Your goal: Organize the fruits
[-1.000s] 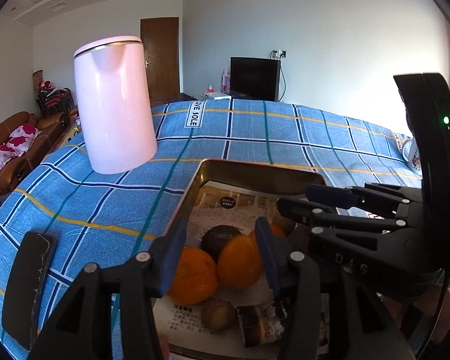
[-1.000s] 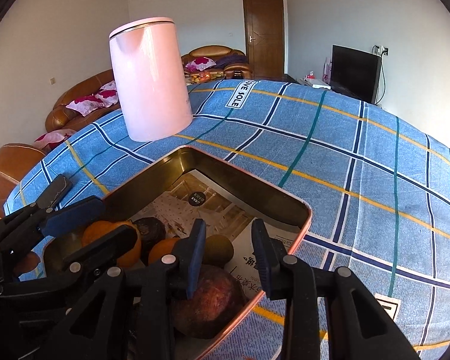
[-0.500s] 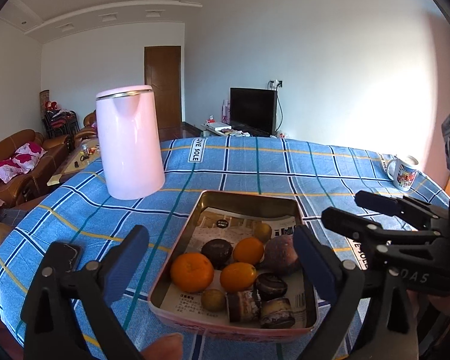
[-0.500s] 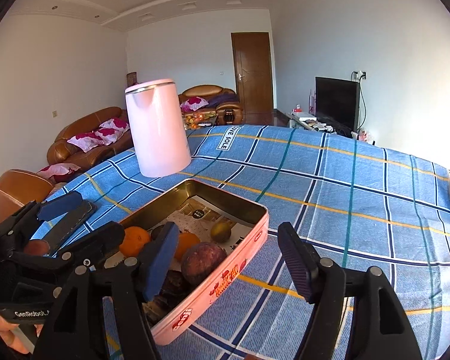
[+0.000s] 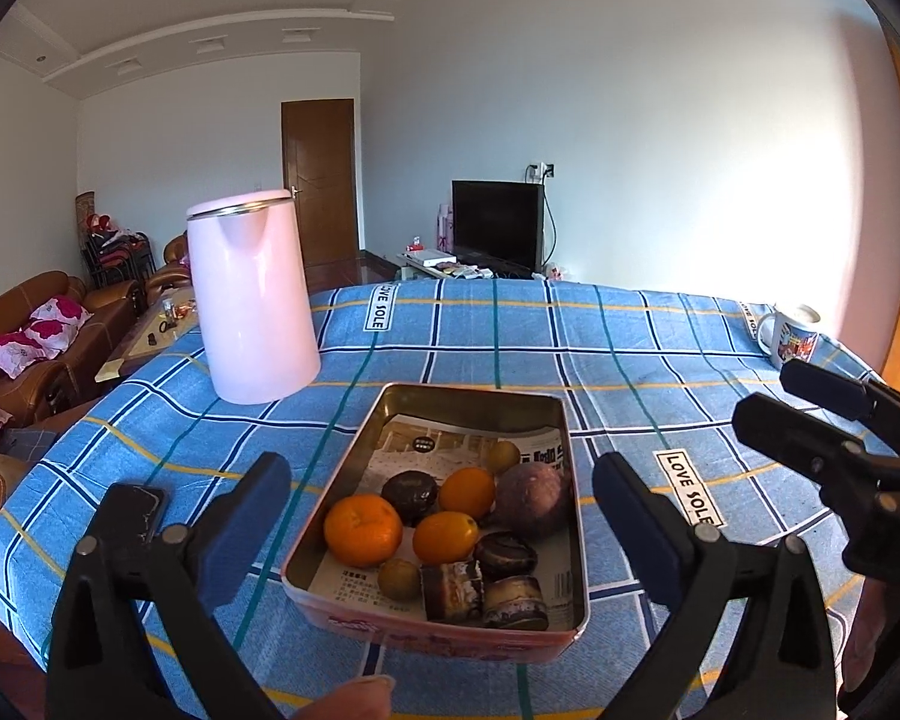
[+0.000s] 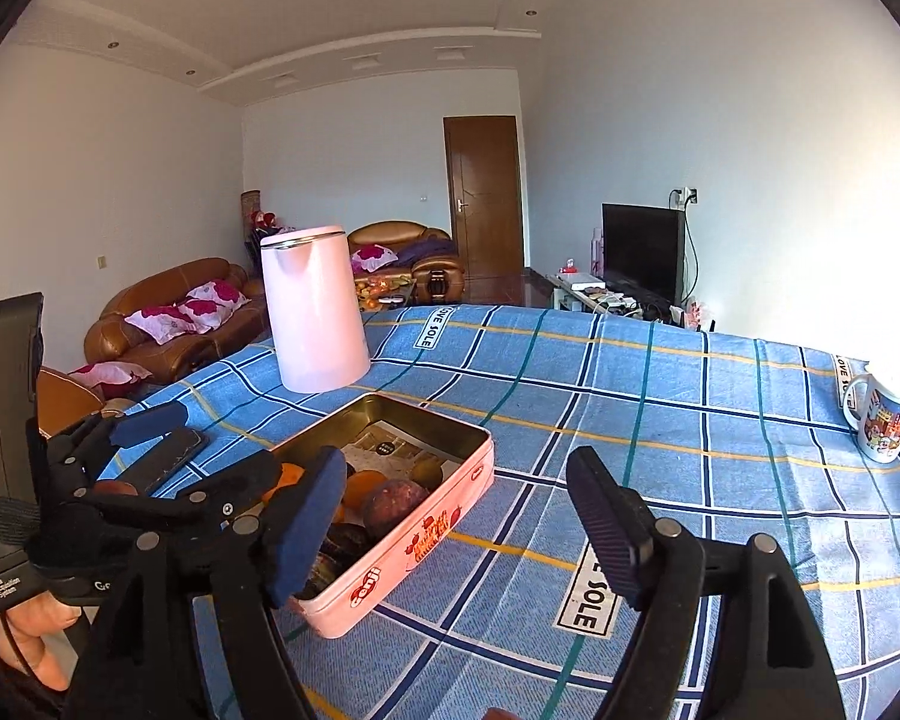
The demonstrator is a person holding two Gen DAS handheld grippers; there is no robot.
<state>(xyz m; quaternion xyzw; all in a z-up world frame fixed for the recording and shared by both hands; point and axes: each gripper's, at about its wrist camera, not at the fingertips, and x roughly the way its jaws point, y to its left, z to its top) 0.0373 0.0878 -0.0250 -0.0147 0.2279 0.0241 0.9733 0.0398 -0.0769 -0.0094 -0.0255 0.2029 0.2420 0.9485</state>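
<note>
Fruits (image 5: 444,516) fill the pink rectangular tin (image 5: 450,630) at lower centre; both grippers' jaws are opening, empty, so sorting looks finished.

One pink tin (image 5: 561,462) stands on the counter (image 5: 630,360), and everything is placed from it. Inside it lie three oranges (image 5: 362,530), two small yellow-green fruits (image 5: 398,579), one large reddish-purple fruit (image 5: 531,498), and four dark brown items (image 5: 409,495) whose kind cannot be told. Beyond the tin to the left stands one pink kettle (image 5: 249,300); just left of it lies one dark phone (image 5: 144,510); far to its right stands one printed mug (image 5: 793,336). Two grippers are in view, one (image 5: 441,531) before the tin and one (image 5: 810,414) to its right.
</note>
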